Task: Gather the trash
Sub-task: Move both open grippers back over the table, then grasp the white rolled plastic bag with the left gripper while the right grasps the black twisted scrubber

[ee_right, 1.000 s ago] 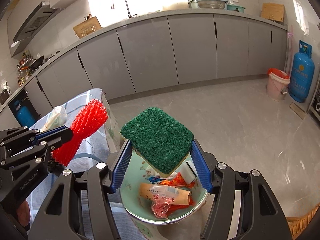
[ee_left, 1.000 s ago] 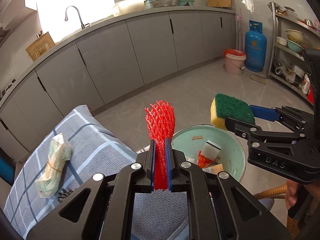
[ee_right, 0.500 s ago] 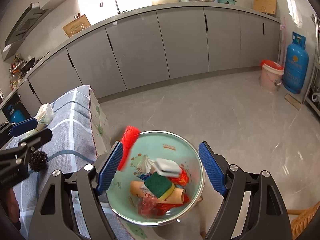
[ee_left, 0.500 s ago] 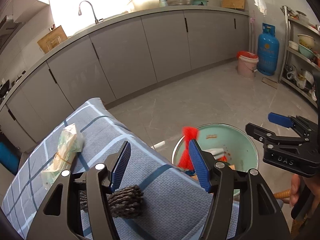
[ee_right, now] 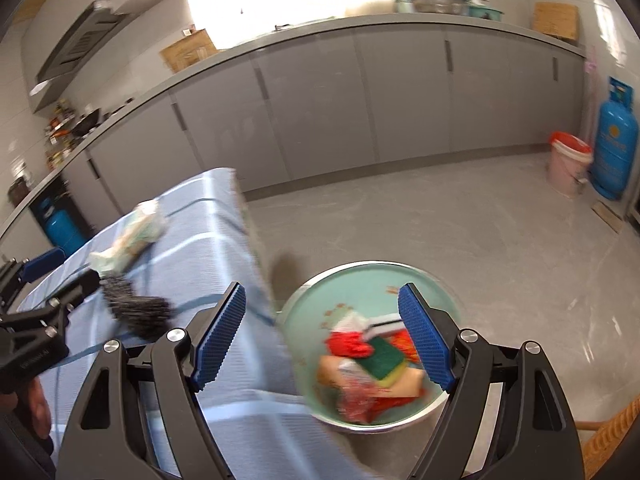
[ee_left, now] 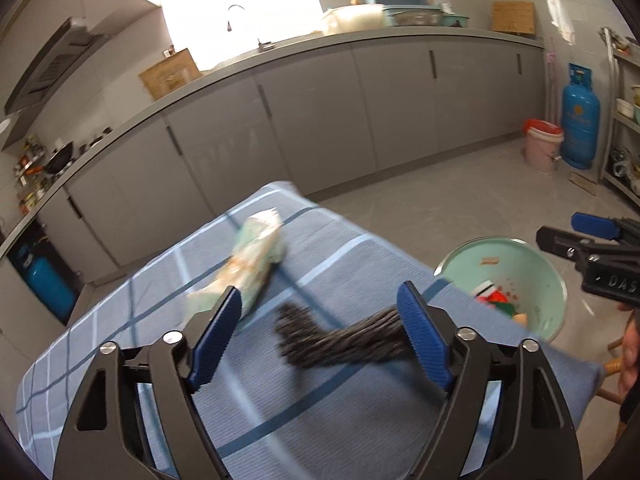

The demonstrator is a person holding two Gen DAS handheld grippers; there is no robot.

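The left gripper [ee_left: 320, 328] is opening its jaws, nothing pinched; the dark scrubber [ee_left: 340, 340] lies on the blue cloth [ee_left: 360, 264] at 6 o'clock between them. Better lower first, close around its middle. The right gripper [ee_right: 322, 336] is spread, empty, above the basin [ee_right: 304, 312].

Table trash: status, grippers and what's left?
Left gripper opening, empty, over dark scrubber. Right gripper open, empty. Wrapped bundle also on table. Basin reachable.
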